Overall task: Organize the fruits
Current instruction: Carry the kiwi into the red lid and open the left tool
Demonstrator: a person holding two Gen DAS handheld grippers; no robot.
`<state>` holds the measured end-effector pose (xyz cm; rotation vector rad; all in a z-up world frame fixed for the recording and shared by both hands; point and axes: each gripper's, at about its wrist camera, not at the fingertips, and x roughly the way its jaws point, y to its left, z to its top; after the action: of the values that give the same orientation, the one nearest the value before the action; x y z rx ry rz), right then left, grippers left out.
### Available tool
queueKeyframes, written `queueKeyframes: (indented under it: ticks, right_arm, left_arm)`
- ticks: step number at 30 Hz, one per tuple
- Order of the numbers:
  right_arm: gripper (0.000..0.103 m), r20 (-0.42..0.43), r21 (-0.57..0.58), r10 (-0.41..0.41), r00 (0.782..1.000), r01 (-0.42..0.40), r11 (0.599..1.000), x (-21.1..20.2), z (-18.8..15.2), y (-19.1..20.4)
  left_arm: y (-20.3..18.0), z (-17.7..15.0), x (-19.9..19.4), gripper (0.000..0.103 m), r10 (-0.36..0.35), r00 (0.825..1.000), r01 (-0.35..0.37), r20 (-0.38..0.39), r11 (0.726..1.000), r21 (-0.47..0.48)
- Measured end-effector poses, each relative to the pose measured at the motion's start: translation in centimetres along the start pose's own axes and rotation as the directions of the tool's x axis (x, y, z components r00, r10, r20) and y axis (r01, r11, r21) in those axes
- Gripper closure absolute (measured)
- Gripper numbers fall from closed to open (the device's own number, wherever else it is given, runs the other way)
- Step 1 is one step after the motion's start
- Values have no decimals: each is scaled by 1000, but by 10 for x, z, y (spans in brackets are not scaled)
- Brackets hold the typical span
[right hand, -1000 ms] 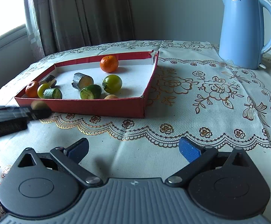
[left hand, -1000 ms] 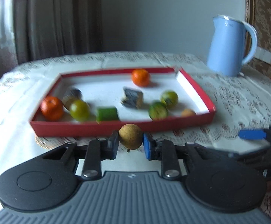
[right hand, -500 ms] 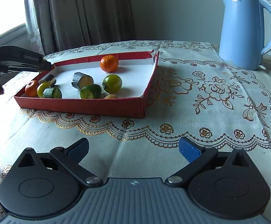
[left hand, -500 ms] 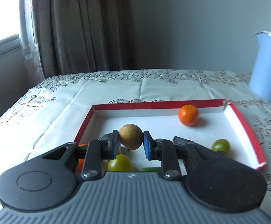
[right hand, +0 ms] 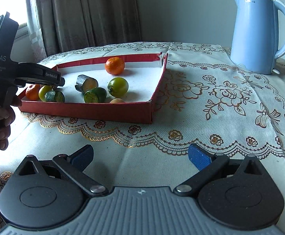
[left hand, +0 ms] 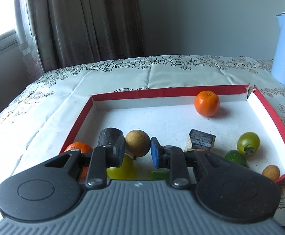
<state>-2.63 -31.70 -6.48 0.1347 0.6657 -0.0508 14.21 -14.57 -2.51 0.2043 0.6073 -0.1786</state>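
My left gripper is shut on a round tan longan and holds it over the near left part of the red-walled white tray. In the tray lie an orange mandarin, a green tomato, dark cut pieces, a yellow-green fruit and a second longan. My right gripper is open and empty above the tablecloth, in front of the tray. The left gripper shows there over the tray's left end.
A light blue electric kettle stands at the back right on the embroidered tablecloth. Brown curtains hang behind the table, with a bright window at the left.
My left gripper has carried the longan from in front of the tray to over its near left part and lower. The right gripper has not moved.
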Motion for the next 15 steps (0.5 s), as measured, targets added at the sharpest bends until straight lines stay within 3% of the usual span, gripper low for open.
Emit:
queueKeyframes:
  ticks: [5,15]
  right_arm:
    - [0,0,-1,-1,1000,1,1000,1,0,0]
    - [0,0,-1,0,1000,0,1000,1,0,0]
  left_arm:
    - [-1,0,2,76,0,1000,0,11,1000,-6]
    - [0,-1,-6,62,-25,1000,26,17,1000,-16]
